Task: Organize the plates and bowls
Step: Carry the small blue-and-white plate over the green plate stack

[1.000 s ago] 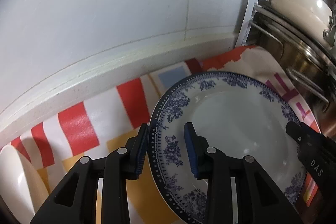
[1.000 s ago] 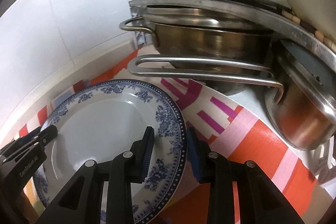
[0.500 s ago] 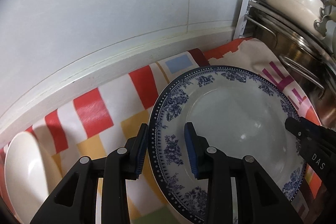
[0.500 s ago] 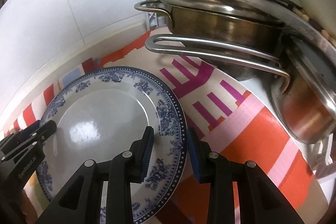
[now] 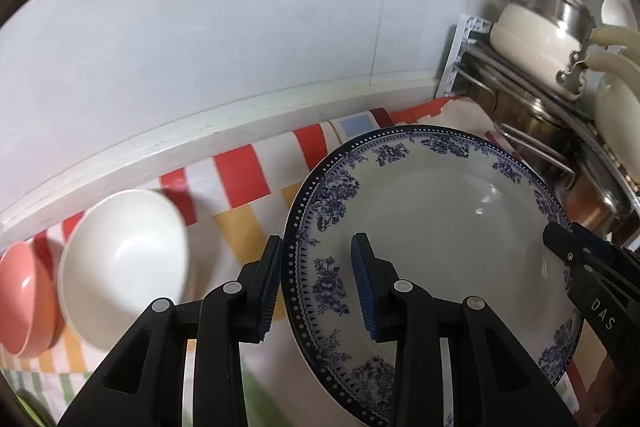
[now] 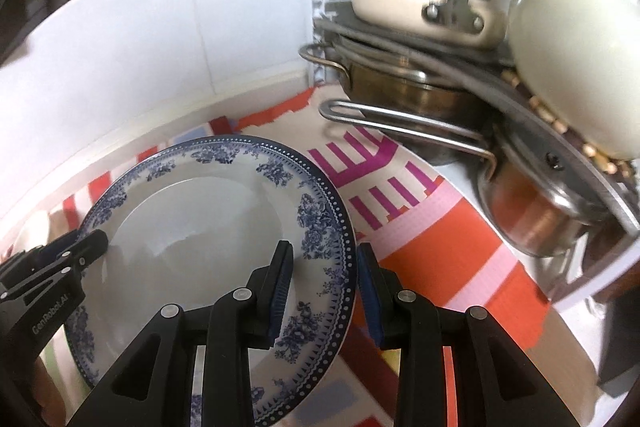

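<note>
A white plate with a blue floral rim (image 5: pixel 432 227) is held above the striped cloth by both grippers. My left gripper (image 5: pixel 316 287) is shut on its left rim, one finger above and one below. My right gripper (image 6: pixel 324 291) is shut on its right rim; the plate also shows in the right wrist view (image 6: pixel 200 239). A white bowl (image 5: pixel 120 267) and a pink bowl (image 5: pixel 24 303) sit on the cloth to the left of the plate.
A rack at the right holds steel pots (image 6: pixel 404 95) and a cream pot (image 5: pixel 532 39), with a long steel handle (image 6: pixel 400 131) sticking out toward the plate. A white tiled wall (image 5: pixel 240 47) and ledge run behind. The striped cloth (image 6: pixel 432 239) covers the counter.
Both grippers have lifted the plate up and back from the wall. The white and pink bowls have come into the left wrist view.
</note>
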